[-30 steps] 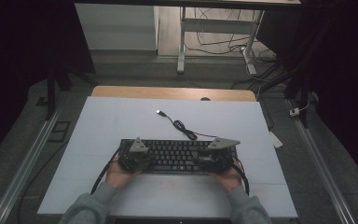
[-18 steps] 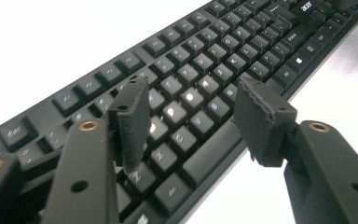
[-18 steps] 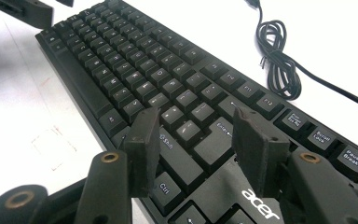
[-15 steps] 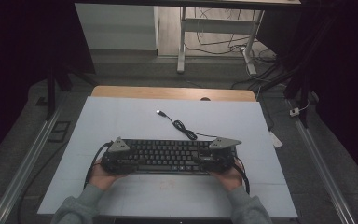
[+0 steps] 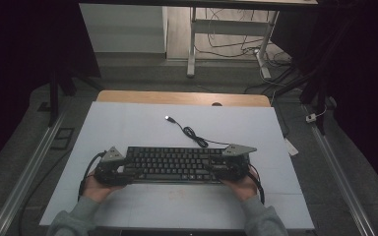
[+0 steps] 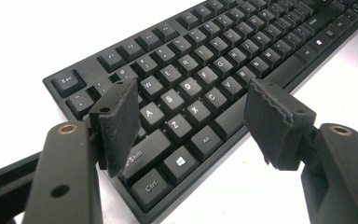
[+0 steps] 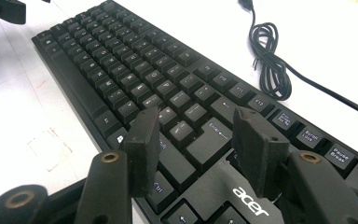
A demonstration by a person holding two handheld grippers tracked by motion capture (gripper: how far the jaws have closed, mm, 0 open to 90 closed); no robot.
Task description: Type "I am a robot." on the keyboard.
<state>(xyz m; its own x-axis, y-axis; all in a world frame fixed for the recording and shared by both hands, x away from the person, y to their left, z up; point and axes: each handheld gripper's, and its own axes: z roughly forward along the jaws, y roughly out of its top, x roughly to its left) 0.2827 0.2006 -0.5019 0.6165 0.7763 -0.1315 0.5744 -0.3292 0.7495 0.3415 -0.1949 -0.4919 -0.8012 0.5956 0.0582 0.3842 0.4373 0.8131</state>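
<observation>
Black in colour, an Acer keyboard (image 5: 174, 164) is seen lying flat on the pale table sheet (image 5: 128, 123), near the person's edge and roughly centred between the two hands. Its cable (image 5: 192, 133) is observed running from the back right of the board in a loose coil toward the middle of the sheet, with the USB plug (image 5: 168, 118) lying free at the far end.

The left gripper (image 6: 191, 116) is positioned at the keyboard's left end. Its jaws have just been opening and are now found wide apart, standing over the Shift, Ctrl and Alt corner; the front left corner of the board lies between them, but no pad is seen pressing on it. In the high view the left gripper (image 5: 109, 167) is noted just beside the board's left edge, held by the left hand (image 5: 97, 188).

The right gripper (image 7: 198, 144) is placed at the right end, over the area around the Enter key and the logo. Its jaws are set apart above the keys; contact with the board cannot be told. The right hand (image 5: 238, 187) is seen behind it in the high view.
</observation>
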